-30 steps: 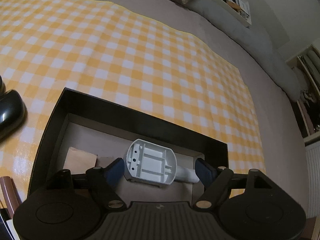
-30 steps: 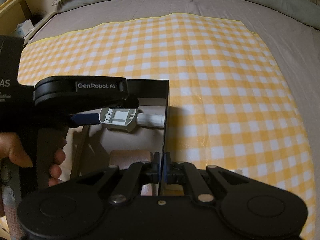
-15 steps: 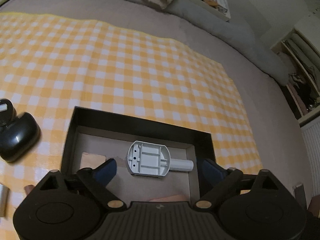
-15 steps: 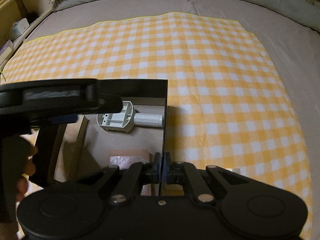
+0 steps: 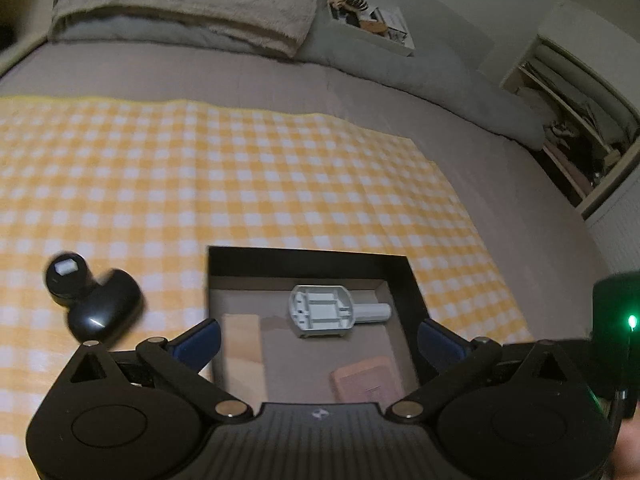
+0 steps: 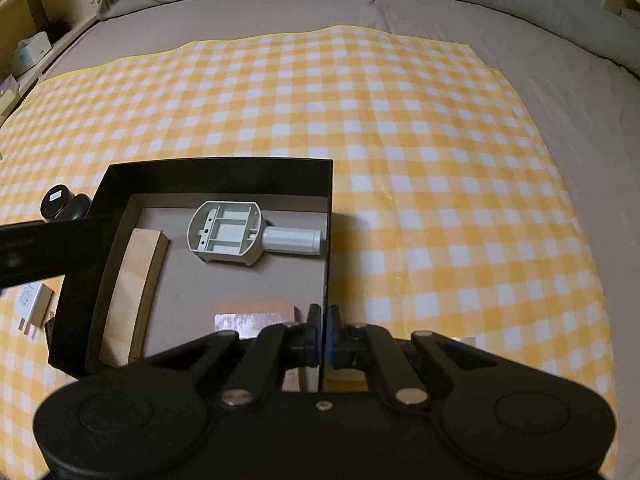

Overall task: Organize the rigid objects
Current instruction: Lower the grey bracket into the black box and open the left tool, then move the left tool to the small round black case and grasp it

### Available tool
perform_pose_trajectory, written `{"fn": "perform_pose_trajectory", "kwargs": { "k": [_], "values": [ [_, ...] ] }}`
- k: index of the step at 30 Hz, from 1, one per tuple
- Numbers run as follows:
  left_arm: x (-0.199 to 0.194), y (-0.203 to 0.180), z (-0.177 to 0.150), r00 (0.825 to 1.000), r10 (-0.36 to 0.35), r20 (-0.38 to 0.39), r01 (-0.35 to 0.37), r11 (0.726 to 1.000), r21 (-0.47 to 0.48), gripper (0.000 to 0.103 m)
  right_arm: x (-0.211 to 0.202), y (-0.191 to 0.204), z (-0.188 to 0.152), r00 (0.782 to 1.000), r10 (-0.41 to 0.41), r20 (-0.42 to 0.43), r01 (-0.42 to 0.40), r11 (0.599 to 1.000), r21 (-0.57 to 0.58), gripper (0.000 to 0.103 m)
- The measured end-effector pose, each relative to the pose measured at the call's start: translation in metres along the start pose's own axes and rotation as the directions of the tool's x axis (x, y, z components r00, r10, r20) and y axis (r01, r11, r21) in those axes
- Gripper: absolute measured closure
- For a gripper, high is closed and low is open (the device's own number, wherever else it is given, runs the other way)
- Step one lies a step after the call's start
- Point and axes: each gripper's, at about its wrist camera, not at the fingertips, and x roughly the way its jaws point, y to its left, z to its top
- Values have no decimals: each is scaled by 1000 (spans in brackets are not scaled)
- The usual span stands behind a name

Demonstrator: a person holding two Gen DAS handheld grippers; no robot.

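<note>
A black open box [image 5: 308, 257] [image 6: 220, 172] lies on the yellow checked cloth. Inside it lie a grey plastic part with a white cylinder [image 5: 324, 316] [image 6: 228, 236], a wooden block [image 5: 240, 344] [image 6: 136, 280] and a coppery card [image 5: 368, 380] [image 6: 248, 316]. My left gripper [image 5: 318, 340] hovers above the box's near side. Its jaws are opening wide and hold nothing. My right gripper [image 6: 324, 332] is shut on the box's right wall, one finger on each side of it.
A glossy black device [image 5: 100, 308] [image 6: 60, 204] sits on the cloth left of the box. Near it lies a white charger [image 6: 32, 304]. The cloth covers a grey bed with pillows [image 5: 180, 4] at the far end, and shelves [image 5: 580, 128] stand at the right.
My left gripper has let go of the grey part, spread its jaws, and drawn up and back from the box. The part now lies in the box. My right gripper has stayed put.
</note>
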Motion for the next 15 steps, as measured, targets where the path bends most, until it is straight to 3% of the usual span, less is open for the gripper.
{"fn": "perform_pose_trajectory", "kwargs": {
  "k": [15],
  "values": [
    [-39, 56, -9, 991, 127, 39, -130, 987, 99, 0, 1, -8, -6, 1000, 12, 4, -12, 999, -35, 99]
  ]
}}
